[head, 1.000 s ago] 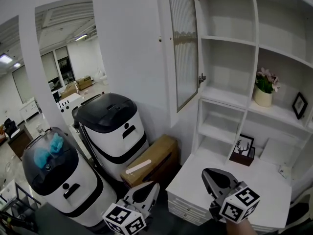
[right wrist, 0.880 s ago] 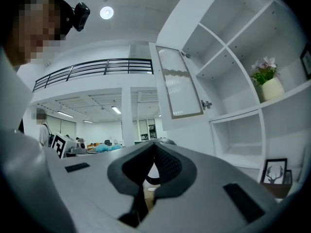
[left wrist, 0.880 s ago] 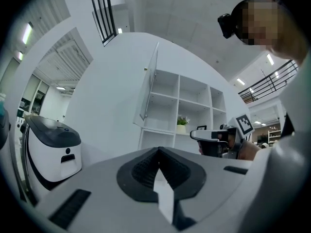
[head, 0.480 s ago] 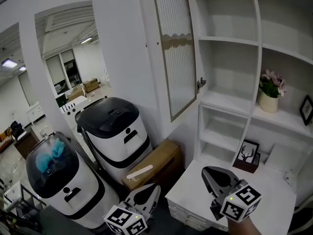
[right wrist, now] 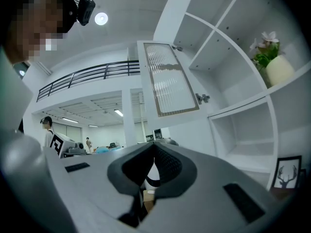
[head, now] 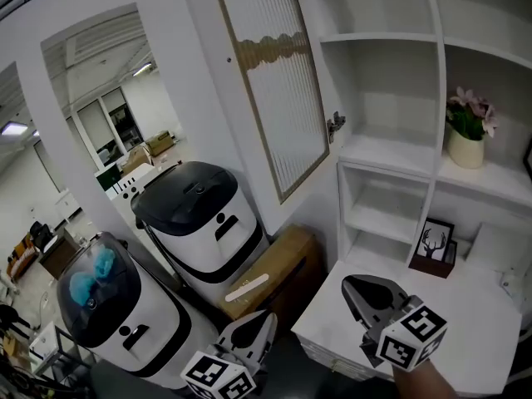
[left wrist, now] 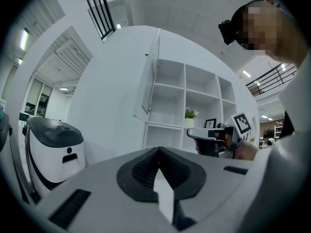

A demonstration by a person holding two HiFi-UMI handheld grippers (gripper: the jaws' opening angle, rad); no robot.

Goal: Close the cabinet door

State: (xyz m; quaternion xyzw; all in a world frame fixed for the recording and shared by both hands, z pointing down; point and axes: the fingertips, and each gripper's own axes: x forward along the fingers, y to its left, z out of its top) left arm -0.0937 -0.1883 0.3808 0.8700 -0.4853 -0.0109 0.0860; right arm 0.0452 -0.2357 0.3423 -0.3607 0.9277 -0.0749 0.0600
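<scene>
The cabinet door [head: 278, 81], a ribbed-glass panel in a white frame, stands swung wide open at the left edge of the white shelving [head: 391, 152]. It hangs from its hinge [head: 335, 125] and angles out over the cardboard box [head: 266, 277] below. The left claw [head: 263, 317] and right claw [head: 351, 287] are both low in the head view, well short of the door and touching nothing. Each one's own view shows its jaws pressed together with nothing between them. The right claw hovers above the white surface [head: 465, 322], while a flower pot [head: 467, 148] and a framed deer print [head: 432, 243] sit undisturbed on the shelves. By this evidence the closing has not begun: a claw must reach the panel and push it round until it meets the frame.
</scene>
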